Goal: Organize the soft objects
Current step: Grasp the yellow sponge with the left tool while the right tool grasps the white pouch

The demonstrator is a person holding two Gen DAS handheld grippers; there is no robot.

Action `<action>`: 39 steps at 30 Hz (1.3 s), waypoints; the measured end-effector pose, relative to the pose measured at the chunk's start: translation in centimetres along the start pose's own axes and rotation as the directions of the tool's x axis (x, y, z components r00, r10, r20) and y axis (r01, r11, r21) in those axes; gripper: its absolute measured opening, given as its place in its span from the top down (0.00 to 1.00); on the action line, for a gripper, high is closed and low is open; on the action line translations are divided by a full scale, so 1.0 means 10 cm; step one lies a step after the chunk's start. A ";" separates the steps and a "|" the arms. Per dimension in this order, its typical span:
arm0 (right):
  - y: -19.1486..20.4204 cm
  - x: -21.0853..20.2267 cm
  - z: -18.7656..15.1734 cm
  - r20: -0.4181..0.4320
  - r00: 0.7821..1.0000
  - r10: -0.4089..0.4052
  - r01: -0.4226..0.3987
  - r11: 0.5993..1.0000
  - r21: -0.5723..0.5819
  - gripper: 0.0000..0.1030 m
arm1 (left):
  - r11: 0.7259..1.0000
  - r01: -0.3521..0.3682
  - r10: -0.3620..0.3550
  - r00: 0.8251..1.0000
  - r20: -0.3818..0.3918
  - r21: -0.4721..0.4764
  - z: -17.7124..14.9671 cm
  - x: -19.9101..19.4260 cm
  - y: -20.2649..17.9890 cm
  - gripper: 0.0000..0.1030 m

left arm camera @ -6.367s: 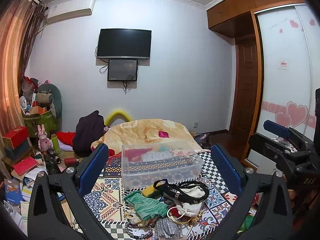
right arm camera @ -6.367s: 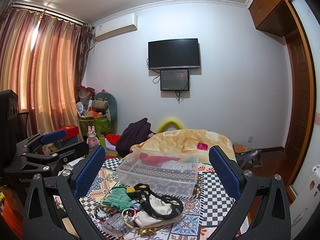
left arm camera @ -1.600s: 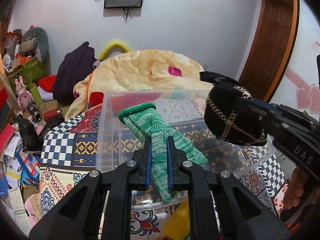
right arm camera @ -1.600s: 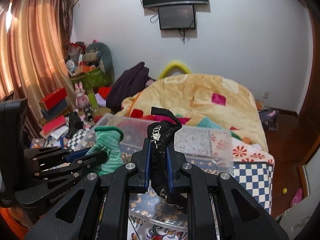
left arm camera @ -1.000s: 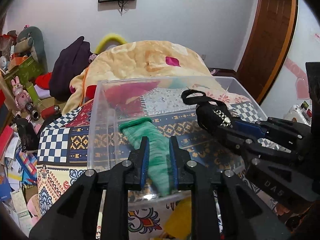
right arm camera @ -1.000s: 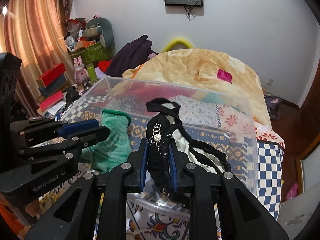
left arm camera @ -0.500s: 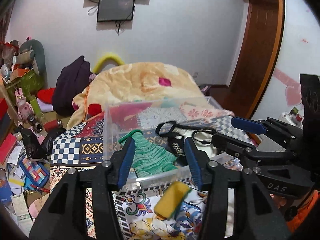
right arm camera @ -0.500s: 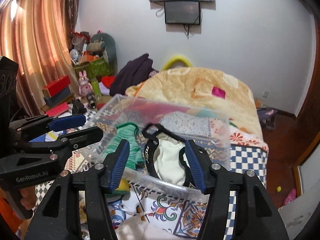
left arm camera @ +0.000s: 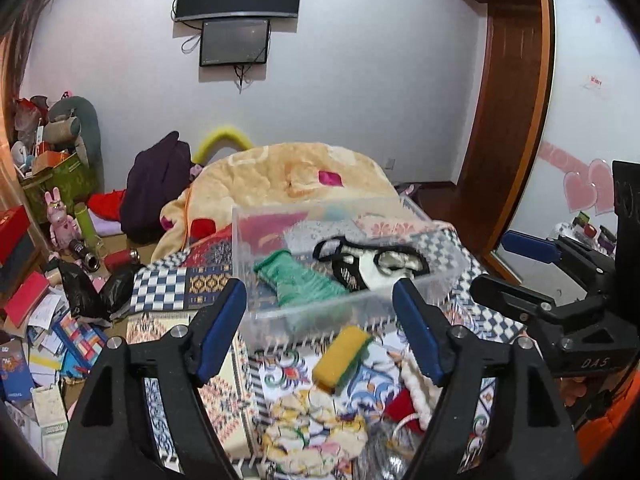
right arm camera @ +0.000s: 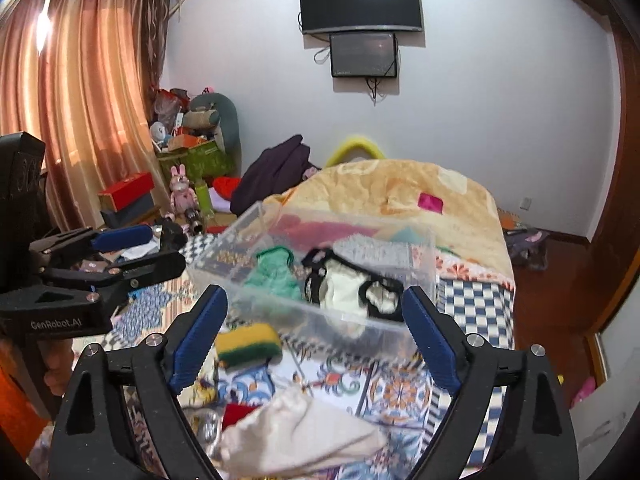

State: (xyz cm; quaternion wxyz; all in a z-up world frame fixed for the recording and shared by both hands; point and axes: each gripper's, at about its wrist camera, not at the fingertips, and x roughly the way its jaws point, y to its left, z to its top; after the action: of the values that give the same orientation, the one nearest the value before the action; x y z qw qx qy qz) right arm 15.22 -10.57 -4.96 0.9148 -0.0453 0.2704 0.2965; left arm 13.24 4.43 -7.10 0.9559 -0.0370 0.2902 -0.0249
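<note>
A clear plastic bin (left arm camera: 440,276) (right arm camera: 416,340) stands on the patterned cloth. Inside lie a green knitted sock (left arm camera: 300,280) (right arm camera: 272,276) and a black-and-white garment (left arm camera: 372,264) (right arm camera: 352,284). My left gripper (left arm camera: 320,332) is open and empty, in front of the bin above a yellow-green sponge (left arm camera: 340,354) (right arm camera: 248,346). My right gripper (right arm camera: 316,340) is open and empty, also short of the bin. A cream cloth (right arm camera: 304,436), a floral cloth (left arm camera: 316,432) and a red item (left arm camera: 400,408) lie nearer on the cloth.
A bed with a yellow blanket (left arm camera: 296,176) lies behind the bin. Boxes, papers and toys (left arm camera: 48,280) clutter the floor at left. A wooden door (left arm camera: 508,120) is at right. The right gripper shows in the left wrist view (left arm camera: 560,288), the left in the right wrist view (right arm camera: 92,264).
Both grippers let go of the green sock and the black-and-white garment inside the bin, opened wider and pulled back toward me and upward.
</note>
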 end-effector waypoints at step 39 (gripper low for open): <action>-0.31 0.36 -0.93 -0.259 0.965 0.050 -0.013 0.990 0.144 0.75 | 0.998 0.055 -0.054 0.963 -0.264 -0.001 -0.72 1.00 -0.18 0.69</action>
State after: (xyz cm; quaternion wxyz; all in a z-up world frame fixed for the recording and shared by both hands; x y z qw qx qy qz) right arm 15.05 -13.54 -14.96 0.8671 -0.0151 0.4097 0.2828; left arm 17.47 1.56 -18.45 0.9078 -0.0382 0.4138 -0.0568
